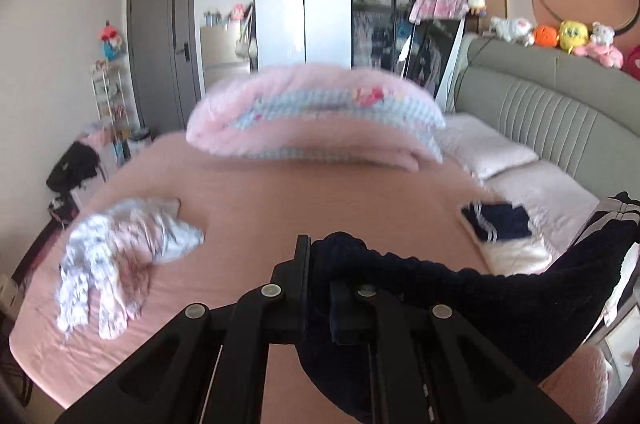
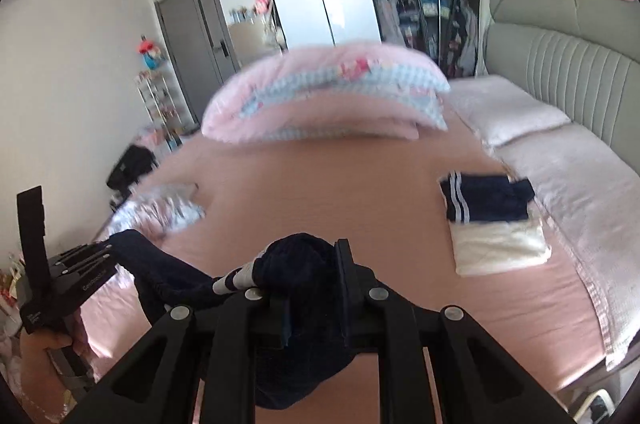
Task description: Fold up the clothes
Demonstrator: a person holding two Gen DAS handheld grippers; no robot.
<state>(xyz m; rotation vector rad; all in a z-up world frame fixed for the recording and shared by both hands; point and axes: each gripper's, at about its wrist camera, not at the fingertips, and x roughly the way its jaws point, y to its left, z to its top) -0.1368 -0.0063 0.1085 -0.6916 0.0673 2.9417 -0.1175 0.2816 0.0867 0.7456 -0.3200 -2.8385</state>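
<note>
A pink bed (image 1: 260, 208) carries a folded quilt (image 1: 316, 112) at its far edge and a folded stack (image 2: 488, 220) by the pillows. Above its near edge, the left gripper (image 1: 318, 264) and right gripper (image 2: 304, 264) each clamp the navy garment (image 1: 460, 288) stretched between them.

right tool (image 2: 310, 266) clamped on navy garment (image 2: 298, 256) | left tool (image 2: 94, 256) grips its other end | folded navy-white stack (image 2: 490, 220) on pink bed (image 2: 320, 184)
</note>
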